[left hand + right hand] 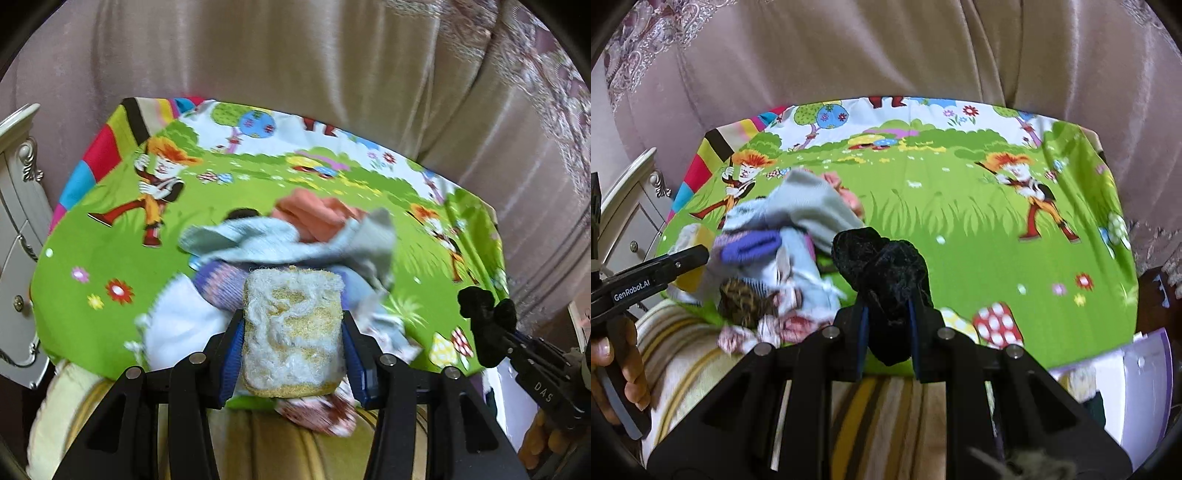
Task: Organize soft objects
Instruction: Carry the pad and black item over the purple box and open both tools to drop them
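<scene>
My left gripper [293, 325] is shut on a yellow scouring sponge [293, 332] with a fuzzy white face, held above a heap of soft cloths and socks [288, 240] on a bright cartoon tablecloth [110, 229]. My right gripper [888, 306] is shut on a black velvety fabric piece [886, 266], held over the cloth's near edge. The right gripper with the black fabric [484, 314] also shows at the right of the left wrist view. The heap [783, 236] lies left of the right gripper. The left gripper [646, 277] shows at the far left, the yellow sponge [692, 254] between its fingers.
The tablecloth [960, 240] covers a small table in front of pink curtains [295, 55]. A white carved cabinet [18, 221] stands at the left. A striped cushion [871, 406] lies below the near edge. A purple-and-white box [1145, 387] sits at the lower right.
</scene>
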The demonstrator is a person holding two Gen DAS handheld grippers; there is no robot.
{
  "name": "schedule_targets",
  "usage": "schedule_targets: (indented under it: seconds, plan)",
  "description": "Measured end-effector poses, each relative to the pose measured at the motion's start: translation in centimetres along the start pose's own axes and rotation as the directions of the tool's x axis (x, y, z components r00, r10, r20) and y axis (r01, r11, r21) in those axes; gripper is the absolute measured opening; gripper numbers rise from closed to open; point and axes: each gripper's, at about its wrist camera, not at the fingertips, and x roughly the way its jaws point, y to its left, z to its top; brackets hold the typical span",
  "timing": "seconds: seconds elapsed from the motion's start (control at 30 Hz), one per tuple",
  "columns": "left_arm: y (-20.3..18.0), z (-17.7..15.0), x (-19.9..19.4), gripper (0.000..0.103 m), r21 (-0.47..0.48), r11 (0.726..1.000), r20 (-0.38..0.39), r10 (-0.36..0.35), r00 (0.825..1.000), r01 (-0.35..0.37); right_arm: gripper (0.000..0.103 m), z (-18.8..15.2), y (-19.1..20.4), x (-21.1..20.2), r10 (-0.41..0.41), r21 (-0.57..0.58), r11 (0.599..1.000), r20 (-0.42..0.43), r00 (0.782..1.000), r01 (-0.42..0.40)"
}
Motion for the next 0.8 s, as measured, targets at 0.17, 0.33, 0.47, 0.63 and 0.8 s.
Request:
schedule_targets:
  seconds: [0.17, 0.33, 0.47, 0.63, 0.8]
  plan:
    - [-3.3, -1.5, -0.7, 0.049, 0.049, 0.998, -0.019, -0.048, 0.999, 0.049, 0.022, -2.2, -1.7, -2.2, -0.01, 0.032, 0.999, 0.002, 1.0, 0.01]
    - [-7.2, -3.2, -1.2, 0.049, 0.111, 0.988, -0.048, -0.103, 0.994, 0.107, 0.022, -3.9, -4.0, -4.4, -0.031, 0.074, 0.997, 0.016, 0.999, 0.03]
    - [-9.9, -4.2, -1.7, 0.049, 0.151, 0.978, -0.062, -0.133, 0.989, 0.141, 0.022, -5.4, -6.6, -6.3, -0.062, 0.118, 0.991, 0.023, 0.998, 0.058]
    - [-13.7, -5.5, -2.0, 0.049, 0.215, 0.958, -0.09, -0.172, 0.981, 0.188, 0.022, -7.4, -10.3, -8.5, -0.116, 0.185, 0.977, 0.023, 0.993, 0.109]
    - [-17.1, -7.0, -2.2, 0.049, 0.277, 0.932, -0.122, -0.208, 0.971, 0.234, 0.022, -9.5, -13.3, -9.9, -0.164, 0.237, 0.959, 0.007, 0.986, 0.158]
